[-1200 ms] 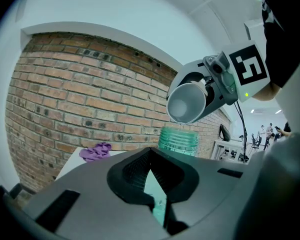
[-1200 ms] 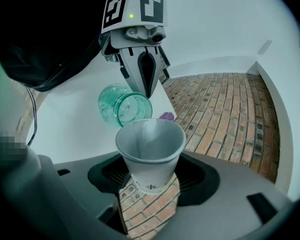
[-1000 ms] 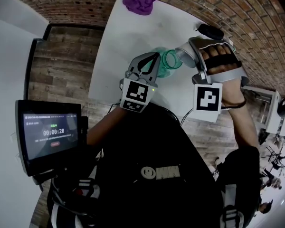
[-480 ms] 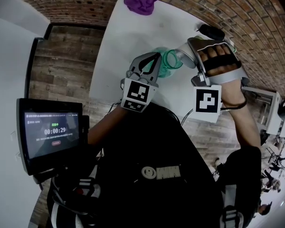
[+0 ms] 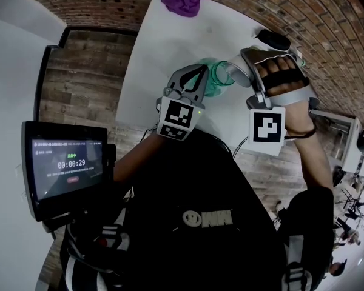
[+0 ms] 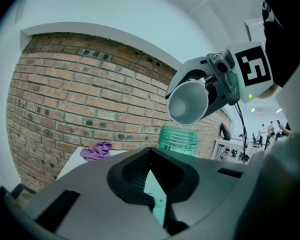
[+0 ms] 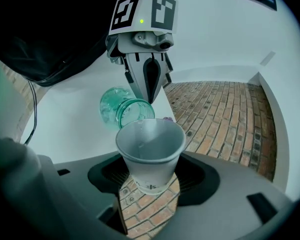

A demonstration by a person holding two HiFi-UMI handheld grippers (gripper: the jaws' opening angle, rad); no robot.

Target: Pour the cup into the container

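Note:
My left gripper (image 5: 200,79) is shut on a translucent green jar (image 5: 216,77), held tilted above the white table (image 5: 164,47). In the left gripper view the jar (image 6: 179,138) rises between the left gripper's jaws (image 6: 155,186). My right gripper (image 5: 238,71) is shut on a white paper cup (image 5: 232,71), tipped on its side with its mouth at the jar's mouth. From the right gripper view the cup (image 7: 150,154) sits between the right gripper's jaws (image 7: 150,179), its rim against the jar's opening (image 7: 132,115); the left gripper (image 7: 146,81) grips the jar from above. A few drops cling inside the cup.
A purple cloth (image 5: 182,0) lies at the table's far end and a black object (image 5: 272,39) at its right side. A screen with a timer (image 5: 64,168) stands to my left, off the table. Brick wall surrounds the table.
Both grippers keep their grips and places; the cup stays tipped at the jar's mouth. Only the head view has shifted slightly.

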